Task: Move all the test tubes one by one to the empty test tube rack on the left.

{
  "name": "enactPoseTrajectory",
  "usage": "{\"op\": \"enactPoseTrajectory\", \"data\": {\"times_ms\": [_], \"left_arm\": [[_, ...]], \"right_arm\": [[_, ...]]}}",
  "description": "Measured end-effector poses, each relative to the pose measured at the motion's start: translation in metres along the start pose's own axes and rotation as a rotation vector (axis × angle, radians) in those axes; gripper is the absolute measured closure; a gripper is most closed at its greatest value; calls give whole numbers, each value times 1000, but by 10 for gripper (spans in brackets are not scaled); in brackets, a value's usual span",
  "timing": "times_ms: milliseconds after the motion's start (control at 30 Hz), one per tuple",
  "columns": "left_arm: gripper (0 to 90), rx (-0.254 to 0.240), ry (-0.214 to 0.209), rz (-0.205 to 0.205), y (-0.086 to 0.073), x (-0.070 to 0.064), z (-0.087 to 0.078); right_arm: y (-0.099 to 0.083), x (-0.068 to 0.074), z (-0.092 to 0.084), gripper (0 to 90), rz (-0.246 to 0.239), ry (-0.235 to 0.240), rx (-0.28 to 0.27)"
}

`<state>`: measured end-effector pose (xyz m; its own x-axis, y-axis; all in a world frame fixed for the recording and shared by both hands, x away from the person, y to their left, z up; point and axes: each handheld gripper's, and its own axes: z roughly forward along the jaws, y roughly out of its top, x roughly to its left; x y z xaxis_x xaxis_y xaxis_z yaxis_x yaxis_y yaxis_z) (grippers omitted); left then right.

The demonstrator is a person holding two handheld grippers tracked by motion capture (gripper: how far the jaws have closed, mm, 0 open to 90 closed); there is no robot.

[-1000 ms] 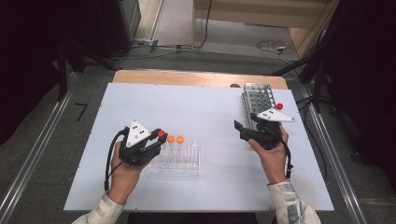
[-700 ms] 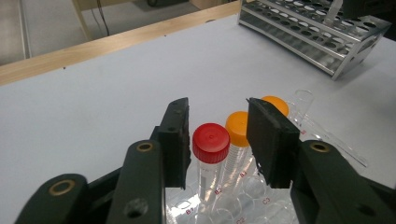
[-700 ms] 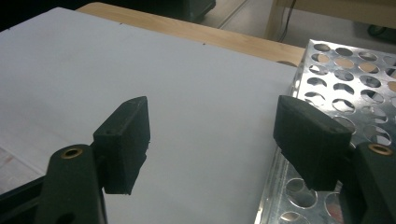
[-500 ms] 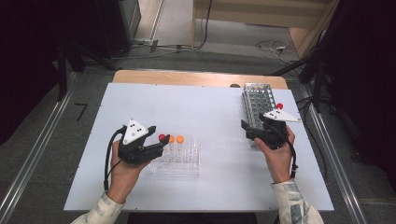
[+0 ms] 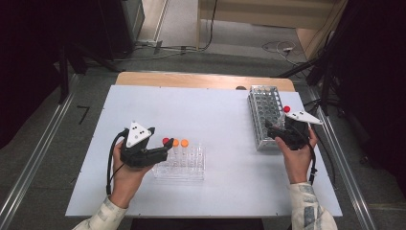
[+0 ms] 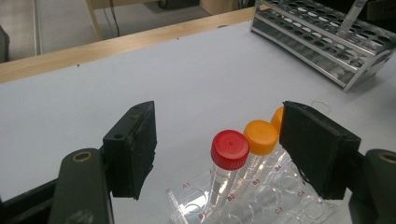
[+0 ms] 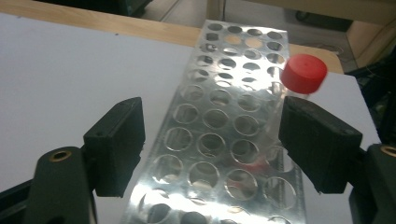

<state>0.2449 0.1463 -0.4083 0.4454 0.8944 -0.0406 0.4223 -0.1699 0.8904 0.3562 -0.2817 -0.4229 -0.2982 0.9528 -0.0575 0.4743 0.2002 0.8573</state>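
1. Your left gripper [image 5: 165, 146] has just been opening: a second ago its jaws were closed at the red-capped tube [image 6: 228, 161]; now they stand spread on either side of it, pads clear of the cap. I read that as a release, with the tube seated in the clear rack [image 5: 181, 164]
2. That tube stands at the front left of the clear rack, tilted a little, with two orange-capped tubes [image 6: 259, 140] in line behind it, just beside each other
3. Your right gripper [image 5: 274, 129] has shifted along the metal rack [image 5: 264, 114] since the earlier frames. Its jaws are spread, pinching nothing
4. A second red-capped tube [image 7: 302, 74] stands in the metal rack at its right edge, just above your right-hand pad, blurred. Whether the pad touches its clear body I cannot tell. Likely your next pick
5. Meaning for the work: one transfer looks done, left hand free, right hand lining up on the next tube
6. Materials: the metal rack is shiny sheet pierced with rows of round holes, reflective, hard to read depth in. The other rack is clear plastic with printed well labels
7. The tubes are thin, clear, smooth cylinders with ribbed screw caps; expect them to slip if pinched lightly
8. The gripper pads are matt black blocks. The table [image 5: 210, 110] is flat pale white with a wooden strip at the far edge
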Motion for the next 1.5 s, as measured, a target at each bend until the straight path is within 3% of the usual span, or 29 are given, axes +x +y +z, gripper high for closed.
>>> {"op": "enactPoseTrajectory", "data": {"times_ms": [233,467,600,900,1200,1500], "left_arm": [[281,-2,0,-2,0,0,0],[282,4,-1,2,-1,-1,2],[282,6,-2,3,-1,-2,2],[287,8,1,1,-2,-1,3],[290,7,3,-1,-2,-1,3],[288,6,6,-5,-1,0,3]], "right_arm": [[-5,-15,8,255,30,-40,8],[-5,-24,20,446,49,-68,-24],[-7,-29,27,545,53,-80,-16],[-9,-34,34,702,60,-88,-13],[-8,-37,31,722,64,-80,-29],[7,-36,16,722,51,-82,-73]]}}
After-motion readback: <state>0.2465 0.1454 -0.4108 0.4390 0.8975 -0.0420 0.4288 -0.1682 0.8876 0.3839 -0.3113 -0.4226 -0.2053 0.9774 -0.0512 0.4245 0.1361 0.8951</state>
